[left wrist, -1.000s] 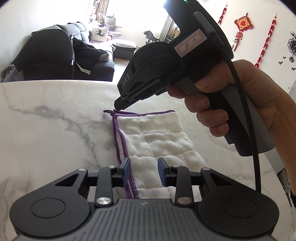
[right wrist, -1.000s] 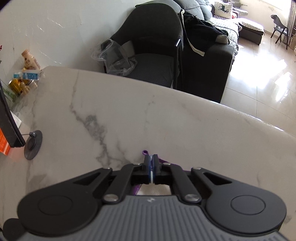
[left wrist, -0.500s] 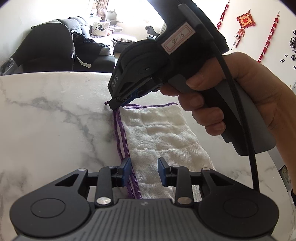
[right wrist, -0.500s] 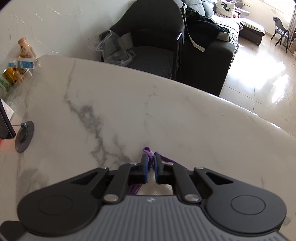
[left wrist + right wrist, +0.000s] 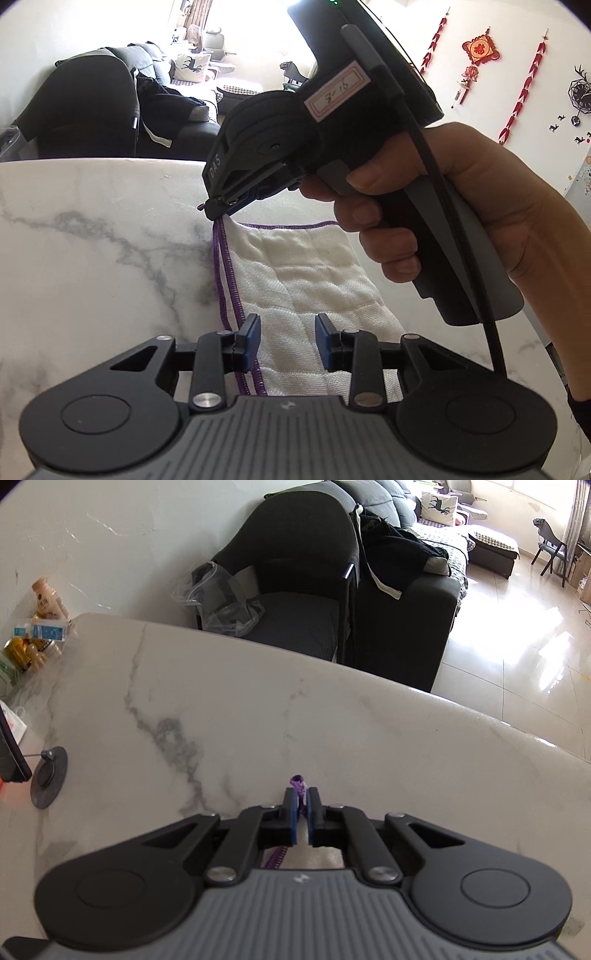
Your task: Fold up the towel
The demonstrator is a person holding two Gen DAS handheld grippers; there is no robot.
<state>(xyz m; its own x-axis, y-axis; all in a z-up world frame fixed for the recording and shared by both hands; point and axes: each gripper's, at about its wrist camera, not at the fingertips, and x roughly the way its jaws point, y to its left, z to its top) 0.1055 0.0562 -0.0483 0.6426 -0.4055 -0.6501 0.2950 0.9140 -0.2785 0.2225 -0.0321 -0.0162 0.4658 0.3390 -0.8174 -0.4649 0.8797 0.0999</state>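
From the left wrist camera, a white towel [image 5: 306, 280] with purple stitched edging is lying folded into a long strip on a marble table [image 5: 92, 266], running from under the camera toward the far side. The left gripper [image 5: 286, 345] is hovering low over the near end of the strip with its blue-padded fingers [image 5: 253, 341] spread apart; the purple edge is passing just beside the left pad, and the pads are not pressing on the cloth. Farther along, a person's hand [image 5: 443, 214] is wrapping around the grey handle of the right gripper [image 5: 221, 209], which is tilting down at the towel's far left corner. Its tips are pinching that corner, and the purple edge is hanging from them (lifted a little off the marble there). A dark armchair [image 5: 88, 107] and sofa are sitting beyond the table, and red ornaments [image 5: 480, 55] are hanging on the wall at right.

From the right wrist camera, the right gripper [image 5: 302, 814] is showing its two blue pads pressed nearly together with a purple tuft of the towel [image 5: 298, 782] sticking out between them. The table [image 5: 258, 720] is stretching ahead, with a small round dark stand [image 5: 48, 775] at its left edge and bottles and packets [image 5: 40, 627] crowding its far left corner. A black armchair [image 5: 295, 576] is standing behind the table.
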